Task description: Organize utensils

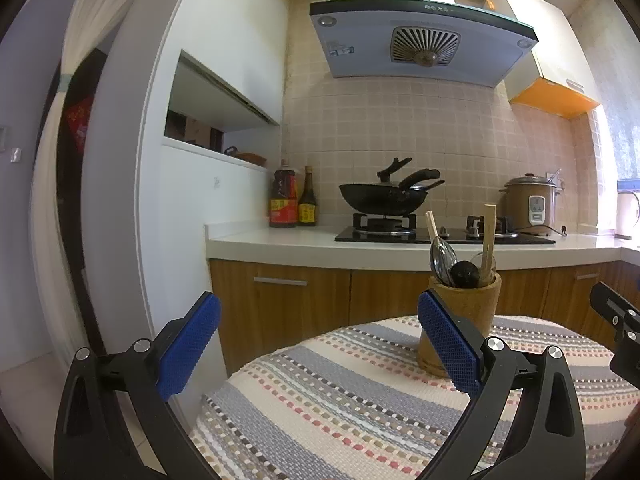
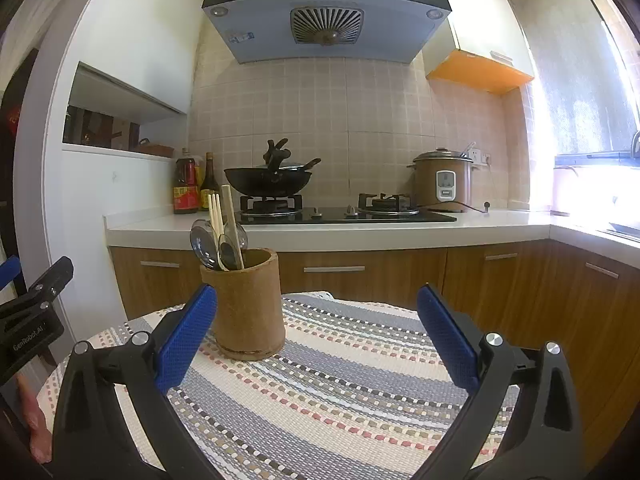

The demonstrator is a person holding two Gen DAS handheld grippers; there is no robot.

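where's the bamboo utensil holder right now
The bamboo utensil holder stands upright on the striped tablecloth, just ahead of the right claw's left finger, with spoons and chopsticks in it.

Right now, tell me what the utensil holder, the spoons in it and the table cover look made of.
Utensil holder: probably bamboo or wood, matte tan with a rough, grainy surface.
Spoons: likely metal, since the bowls are shiny and reflective.
Table cover: woven fabric with a visible striped weave.

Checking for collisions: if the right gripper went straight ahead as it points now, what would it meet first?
Probably nothing on the table. The right gripper is open, and the bamboo holder stands left of its line; beyond lie the cabinets.
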